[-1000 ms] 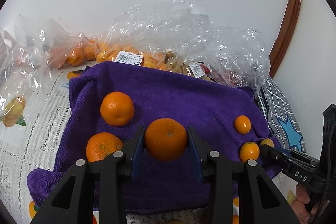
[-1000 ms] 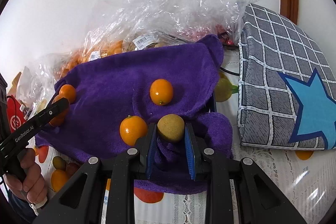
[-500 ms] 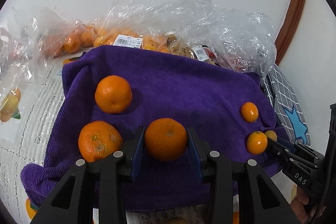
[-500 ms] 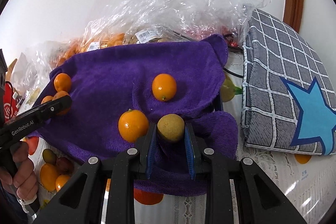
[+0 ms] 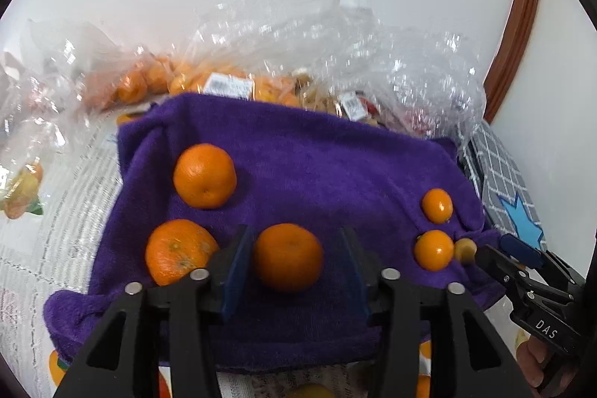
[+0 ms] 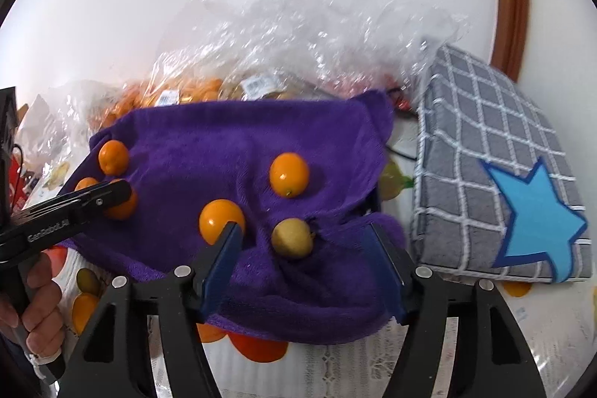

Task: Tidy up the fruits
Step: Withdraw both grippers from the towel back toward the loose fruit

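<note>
A purple towel lies on the table, also in the right wrist view. My left gripper is open, its jaws apart on either side of a mandarin that rests on the towel. Two more mandarins lie to its left. My right gripper is open around a small yellow-brown fruit on the towel. Two kumquats lie near it.
Clear plastic bags of oranges and other fruit are piled behind the towel by the white wall. A grey checked cushion with a blue star lies to the right. A fruit-print tablecloth covers the table.
Both grippers have opened. The left let go of the mandarin and the right let go of the yellow-brown fruit; both fruits now rest on the towel.
</note>
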The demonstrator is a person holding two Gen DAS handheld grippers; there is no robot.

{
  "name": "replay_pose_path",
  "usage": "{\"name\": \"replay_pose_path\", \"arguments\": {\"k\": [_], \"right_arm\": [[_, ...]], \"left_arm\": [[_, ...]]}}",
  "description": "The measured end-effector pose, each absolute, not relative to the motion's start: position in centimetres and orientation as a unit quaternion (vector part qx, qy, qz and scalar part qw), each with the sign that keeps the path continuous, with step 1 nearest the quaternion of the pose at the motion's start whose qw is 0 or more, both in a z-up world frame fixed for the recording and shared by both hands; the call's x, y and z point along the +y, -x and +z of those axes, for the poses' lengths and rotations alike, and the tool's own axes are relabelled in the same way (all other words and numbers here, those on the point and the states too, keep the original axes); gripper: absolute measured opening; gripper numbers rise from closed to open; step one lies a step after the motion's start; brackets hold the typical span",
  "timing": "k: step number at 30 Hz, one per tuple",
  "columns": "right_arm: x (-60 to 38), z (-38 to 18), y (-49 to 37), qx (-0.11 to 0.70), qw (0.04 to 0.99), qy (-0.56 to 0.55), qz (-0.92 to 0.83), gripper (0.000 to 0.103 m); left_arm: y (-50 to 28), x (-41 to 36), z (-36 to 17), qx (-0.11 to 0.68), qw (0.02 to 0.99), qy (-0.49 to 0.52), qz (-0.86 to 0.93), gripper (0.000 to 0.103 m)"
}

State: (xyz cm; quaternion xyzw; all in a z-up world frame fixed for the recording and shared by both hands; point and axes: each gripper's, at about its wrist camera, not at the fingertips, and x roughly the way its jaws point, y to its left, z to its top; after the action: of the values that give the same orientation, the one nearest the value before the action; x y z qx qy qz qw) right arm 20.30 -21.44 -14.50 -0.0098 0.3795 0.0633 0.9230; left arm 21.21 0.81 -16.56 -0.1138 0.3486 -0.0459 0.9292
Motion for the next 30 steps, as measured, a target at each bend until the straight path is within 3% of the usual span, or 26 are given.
{"name": "replay_pose_path", "arguments": {"k": [11, 20, 30], "right_arm": [[-23.0, -12.0, -18.4, 0.365, 0.930, -0.024, 0.050, 0.067], [-24.0, -9.3, -14.5, 0.366, 0.927, -0.068, 0.054, 0.067], [-24.1, -10.6, -10.7, 0.388, 0.920, -0.056, 0.018, 0.067]], "left_arm": [[-17.4, 1.9, -14.5, 0.275, 0.955, 0.109, -0.016, 0.047], [-14.0, 4.2, -14.5, 0.286, 0.946, 0.138, -0.059, 0.047], [-11.0, 3.5, -15.2, 0.303, 0.945, 0.096, -0.078, 0.047]]}}
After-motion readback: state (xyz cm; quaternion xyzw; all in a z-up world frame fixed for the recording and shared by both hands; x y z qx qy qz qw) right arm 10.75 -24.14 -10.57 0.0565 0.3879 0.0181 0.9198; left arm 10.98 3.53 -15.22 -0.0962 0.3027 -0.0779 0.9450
